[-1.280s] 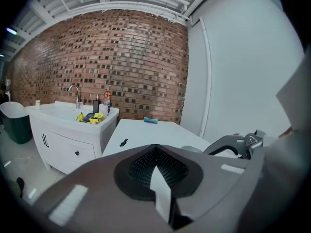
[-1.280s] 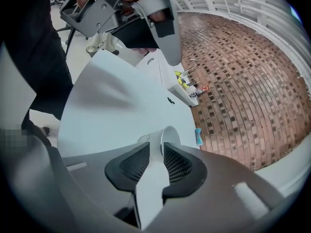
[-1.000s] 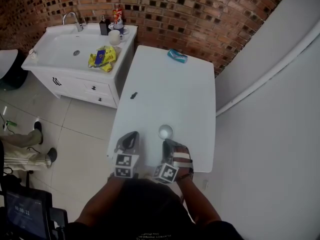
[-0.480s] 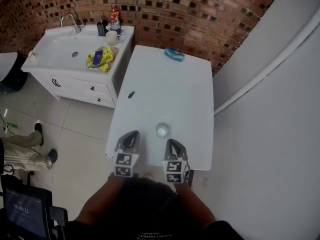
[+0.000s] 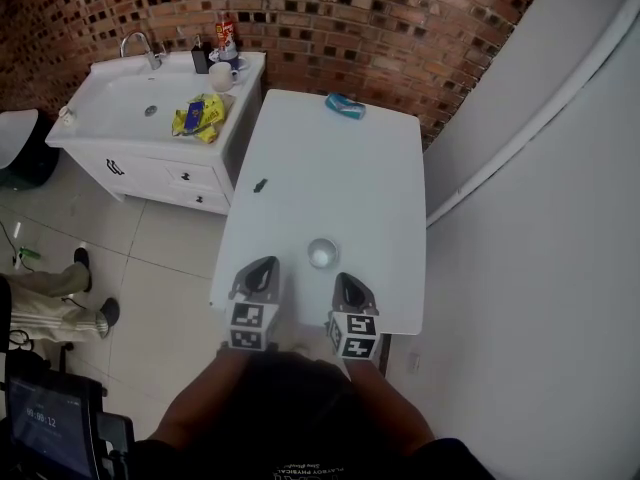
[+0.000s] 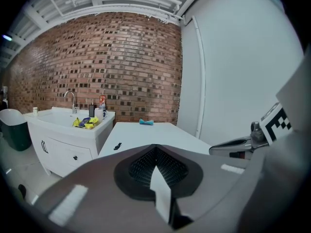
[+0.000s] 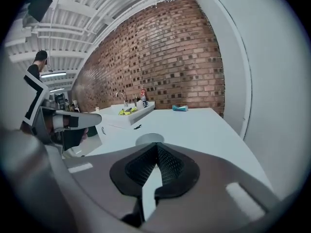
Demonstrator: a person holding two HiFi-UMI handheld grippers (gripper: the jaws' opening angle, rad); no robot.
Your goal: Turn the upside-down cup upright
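A small white cup (image 5: 322, 253) stands alone near the front of the white table (image 5: 340, 178); from above I see a round rim with a pale middle, and cannot tell which way up it is. In the right gripper view only the cup's grey oval top (image 7: 149, 139) shows just past the jaws. My left gripper (image 5: 262, 268) and right gripper (image 5: 344, 283) hover side by side at the table's front edge, on either side of the cup and short of it. Both are shut on nothing, with their jaws meeting at the tip in the left gripper (image 6: 155, 147) and right gripper (image 7: 156, 144) views.
A blue object (image 5: 345, 107) lies at the table's far end and a small dark piece (image 5: 260, 185) near its left edge. A white sink cabinet (image 5: 130, 138) at the left holds a yellow packet (image 5: 200, 116), a mug (image 5: 218, 75) and bottles. A person's legs (image 5: 50, 298) are on the floor at left.
The right gripper has straightened from a tilted pose and drawn back from the cup. It now sits level beside the left gripper. The cup stays where it was on the table.
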